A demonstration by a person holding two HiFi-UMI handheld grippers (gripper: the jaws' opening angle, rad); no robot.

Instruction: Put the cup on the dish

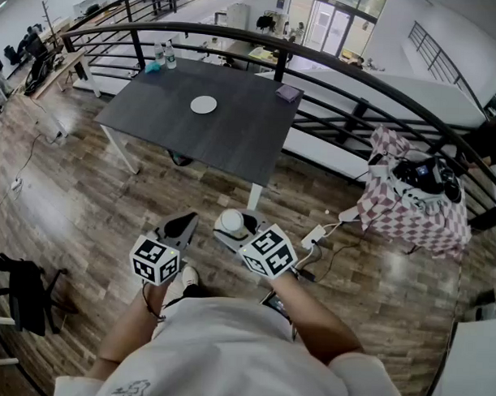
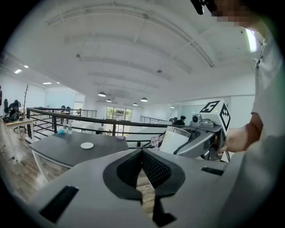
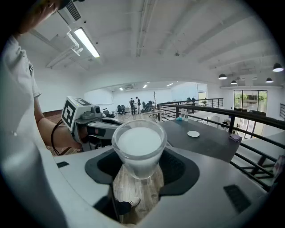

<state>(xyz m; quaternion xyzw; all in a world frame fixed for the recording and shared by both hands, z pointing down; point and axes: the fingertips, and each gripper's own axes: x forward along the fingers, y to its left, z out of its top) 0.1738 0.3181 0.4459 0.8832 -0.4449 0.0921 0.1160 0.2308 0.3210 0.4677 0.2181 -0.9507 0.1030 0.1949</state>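
Observation:
A clear cup (image 3: pixel 139 149) with a milky white inside sits upright between the pads of my right gripper (image 3: pixel 139 165), which is shut on it. In the head view the cup (image 1: pixel 231 222) is close in front of the person, over the wooden floor. My left gripper (image 1: pixel 180 225) hangs beside it, its tips (image 2: pixel 142 153) together with nothing held. From the left gripper view the cup (image 2: pixel 173 140) shows at the right. The small white round dish (image 1: pixel 203 105) lies on the dark grey table (image 1: pixel 234 136), far ahead of both grippers. The dish (image 3: pixel 193 133) is small in the right gripper view too.
A curved black railing (image 1: pixel 342 70) runs behind the table. Two water bottles (image 1: pixel 164 55) stand at its far left corner and a purple item (image 1: pixel 287 92) at its far right. A checkered cloth bundle (image 1: pixel 410 203) sits at the right. Cables and a power strip (image 1: pixel 313 234) lie on the floor.

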